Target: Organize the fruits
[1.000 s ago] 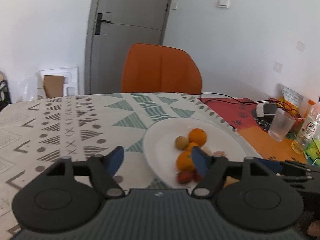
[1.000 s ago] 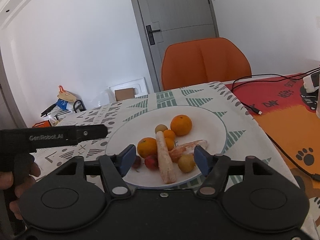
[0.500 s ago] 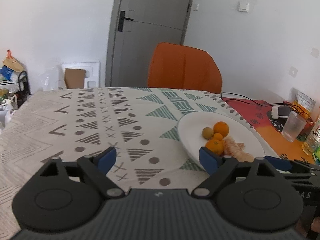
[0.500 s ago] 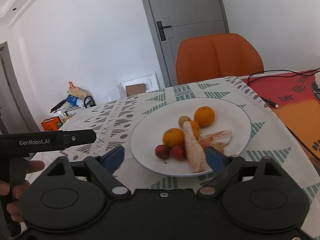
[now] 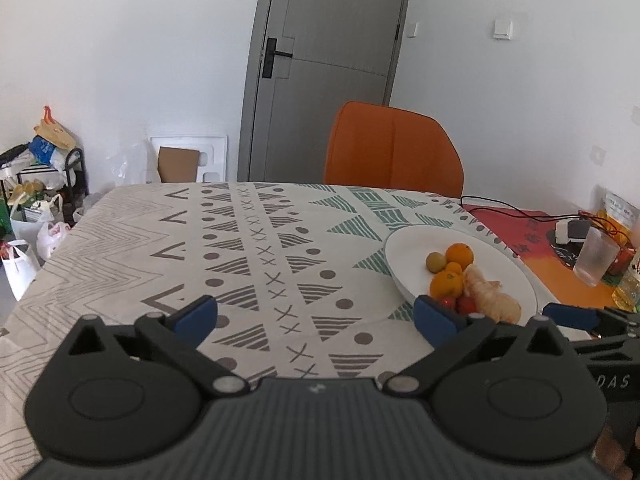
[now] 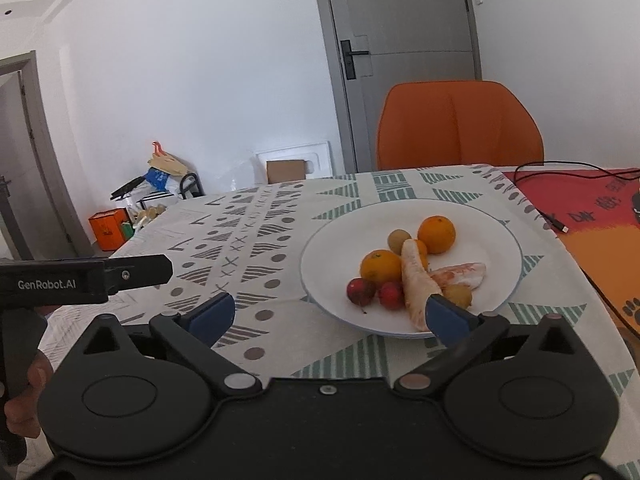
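Note:
A white plate [image 6: 492,224] on the patterned tablecloth holds two oranges [image 6: 437,234], a small tangerine, two red fruits [image 6: 361,291], two small yellow-green fruits, a long pale peeled piece [image 6: 414,276] and a pinkish piece. The plate also shows in the left wrist view [image 5: 408,256], at the right. My left gripper [image 5: 316,318] is open and empty over the tablecloth, left of the plate. My right gripper [image 6: 330,312] is open and empty, held back from the plate's near-left rim.
An orange chair [image 6: 460,124] stands behind the table. A red-orange mat [image 6: 592,232] with a black cable lies right of the plate. A clear cup [image 5: 596,256], a charger and bottles stand at the far right. Bags and a rack sit on the floor at left.
Both grippers have pulled back and swung left, away from the plate, and their jaws have opened wider. The fruits on the plate have not moved.

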`<state>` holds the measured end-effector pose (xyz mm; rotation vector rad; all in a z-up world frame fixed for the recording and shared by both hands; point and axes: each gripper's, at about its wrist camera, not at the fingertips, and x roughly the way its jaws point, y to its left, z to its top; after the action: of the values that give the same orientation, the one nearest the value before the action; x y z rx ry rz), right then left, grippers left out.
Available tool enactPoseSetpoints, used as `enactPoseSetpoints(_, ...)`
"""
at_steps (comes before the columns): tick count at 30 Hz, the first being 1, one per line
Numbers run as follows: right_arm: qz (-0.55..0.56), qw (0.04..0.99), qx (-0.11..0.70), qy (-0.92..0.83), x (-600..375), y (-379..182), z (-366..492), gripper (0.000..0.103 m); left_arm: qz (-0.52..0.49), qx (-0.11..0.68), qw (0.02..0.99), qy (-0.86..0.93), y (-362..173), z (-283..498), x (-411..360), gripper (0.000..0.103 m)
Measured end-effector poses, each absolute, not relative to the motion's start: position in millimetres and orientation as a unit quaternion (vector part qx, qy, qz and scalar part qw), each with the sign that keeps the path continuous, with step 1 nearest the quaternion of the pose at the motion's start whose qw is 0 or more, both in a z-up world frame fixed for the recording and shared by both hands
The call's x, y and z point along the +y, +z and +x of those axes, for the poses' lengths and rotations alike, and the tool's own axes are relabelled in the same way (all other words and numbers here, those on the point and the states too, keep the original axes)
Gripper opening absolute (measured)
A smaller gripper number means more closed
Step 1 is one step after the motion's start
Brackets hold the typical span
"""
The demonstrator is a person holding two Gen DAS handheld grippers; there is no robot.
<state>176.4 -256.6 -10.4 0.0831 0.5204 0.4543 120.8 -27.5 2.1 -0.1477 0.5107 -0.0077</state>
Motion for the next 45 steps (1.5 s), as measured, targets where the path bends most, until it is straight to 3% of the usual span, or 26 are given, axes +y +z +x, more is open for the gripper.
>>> enactPoseSetpoints(45, 0.041, 0.937, 0.235, 0.254, -253, 5, 101, 0.103, -0.054, 0.234, 0.971, 0.004, 8, 28, -1, 0.103)
